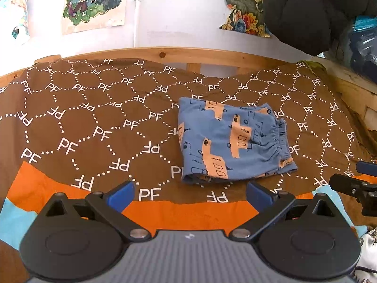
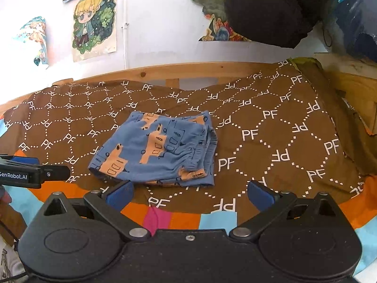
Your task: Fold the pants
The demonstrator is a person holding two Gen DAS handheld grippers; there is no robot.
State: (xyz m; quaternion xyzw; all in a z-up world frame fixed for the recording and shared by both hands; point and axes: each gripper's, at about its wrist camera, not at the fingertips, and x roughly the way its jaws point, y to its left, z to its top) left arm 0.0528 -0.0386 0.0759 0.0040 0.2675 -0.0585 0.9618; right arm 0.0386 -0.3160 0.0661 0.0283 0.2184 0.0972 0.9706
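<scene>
1. Both my jaws stand wide apart and hold nothing: the left gripper [image 1: 189,194] and the right gripper [image 2: 189,194] hover just short of the pants, not touching them.
2. Folded into a compact, roughly square bundle, the blue pants [image 1: 232,141] with peach truck prints lie flat on a brown sheet [image 1: 94,118] printed with white "PF" letters.
3. Their gathered elastic waistband [image 1: 279,139] faces right.
4. An orange and light blue blanket [image 1: 188,214] shows under the sheet's near edge.
5. Beyond the sheet runs a wooden bed rail [image 1: 165,55], then a white wall with cartoon posters [image 1: 95,1].
6. A dark bundle of fabric [image 1: 306,11] sits at upper right.
</scene>
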